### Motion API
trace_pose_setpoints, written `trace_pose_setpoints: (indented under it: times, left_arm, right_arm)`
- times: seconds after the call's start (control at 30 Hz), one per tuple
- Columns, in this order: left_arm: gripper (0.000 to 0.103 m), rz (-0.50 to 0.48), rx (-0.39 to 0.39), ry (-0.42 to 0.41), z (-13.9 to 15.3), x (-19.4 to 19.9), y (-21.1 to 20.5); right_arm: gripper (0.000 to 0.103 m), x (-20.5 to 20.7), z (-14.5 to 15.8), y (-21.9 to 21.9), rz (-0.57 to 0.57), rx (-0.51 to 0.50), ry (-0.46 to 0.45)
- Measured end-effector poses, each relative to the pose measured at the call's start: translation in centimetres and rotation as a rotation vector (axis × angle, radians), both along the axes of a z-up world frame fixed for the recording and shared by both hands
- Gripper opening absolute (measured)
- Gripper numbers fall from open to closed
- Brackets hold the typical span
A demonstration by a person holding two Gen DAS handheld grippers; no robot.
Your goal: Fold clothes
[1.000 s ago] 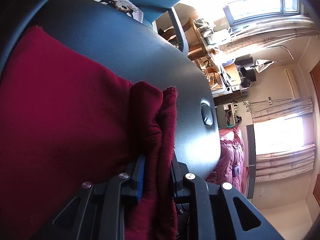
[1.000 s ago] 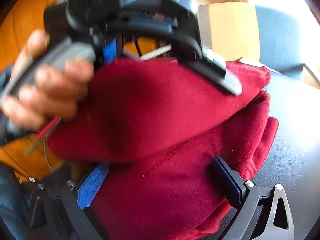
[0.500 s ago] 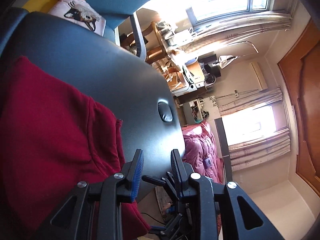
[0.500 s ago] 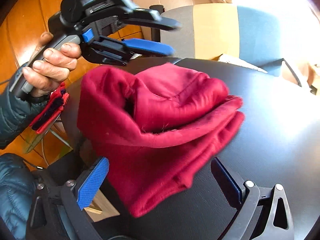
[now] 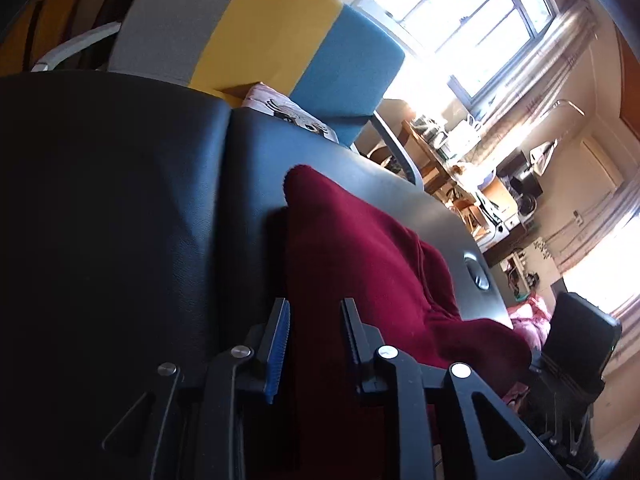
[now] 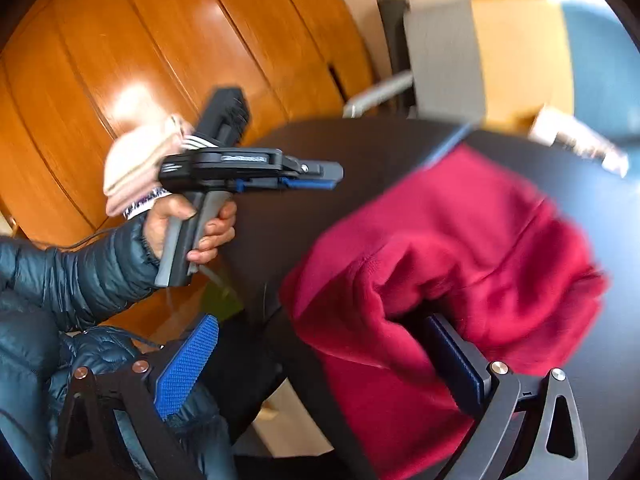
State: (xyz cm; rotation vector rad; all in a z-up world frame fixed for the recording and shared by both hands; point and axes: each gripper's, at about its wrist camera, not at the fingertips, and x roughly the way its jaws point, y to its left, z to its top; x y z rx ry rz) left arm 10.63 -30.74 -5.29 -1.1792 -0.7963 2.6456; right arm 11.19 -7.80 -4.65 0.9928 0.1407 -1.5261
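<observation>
A dark round surface (image 5: 120,200) carries a crumpled red garment (image 6: 460,248) near its edge. The right gripper (image 6: 332,364) has fingers spread wide; its right finger (image 6: 456,364) sits against a fold, gripping nothing. The left gripper (image 6: 312,178), fingers narrowly apart after just closing a little, hovers empty beside the cloth. A wooden door (image 6: 120,60) stands behind.

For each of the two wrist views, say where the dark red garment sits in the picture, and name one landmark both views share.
Left wrist view: the dark red garment runs from centre to lower right, on the black table.
Right wrist view: it fills the centre to lower right, draped over the table's near edge.
Shared landmark: the grey, yellow and blue chair back.
</observation>
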Motion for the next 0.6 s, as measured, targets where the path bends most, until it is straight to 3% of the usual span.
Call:
trace_pose_setpoints:
  times: [0.1, 0.2, 0.27, 0.3, 0.4, 0.47, 0.6]
  left_arm:
    - [0.023, -0.107, -0.058, 0.051, 0.7, -0.6, 5.1]
    - [0.024, -0.200, -0.181, 0.048, 0.6, -1.0, 8.8]
    - [0.024, -0.256, -0.152, 0.032, -0.4, -1.0, 10.0]
    - [0.024, -0.264, -0.166, 0.043, -0.5, -0.8, 10.5]
    - [0.025, -0.293, -0.251, 0.061, -0.4, -0.6, 12.0]
    - [0.025, -0.289, -0.271, 0.062, -0.3, -0.6, 12.3]
    - [0.025, -0.277, -0.247, 0.064, -0.4, -0.3, 11.7]
  right_arm:
    - [0.103, 0.1, -2.2, -0.3, 0.012, 0.007, -0.101]
    - [0.103, 1.2, -3.5, 1.7, 0.003, -0.022, -0.163]
    - [0.103, 1.7, -6.5, 3.8, -0.070, 0.030, -0.196]
    - [0.103, 2.1, -7.2, 5.3, -0.092, -0.030, -0.199]
    - [0.103, 2.2, -7.5, 7.6, -0.175, -0.151, -0.264]
    - [0.103, 2.3, -6.9, 8.9, -0.221, -0.168, -0.287]
    - [0.103, 0.5, -4.2, 11.1, -0.326, -0.208, -0.224]
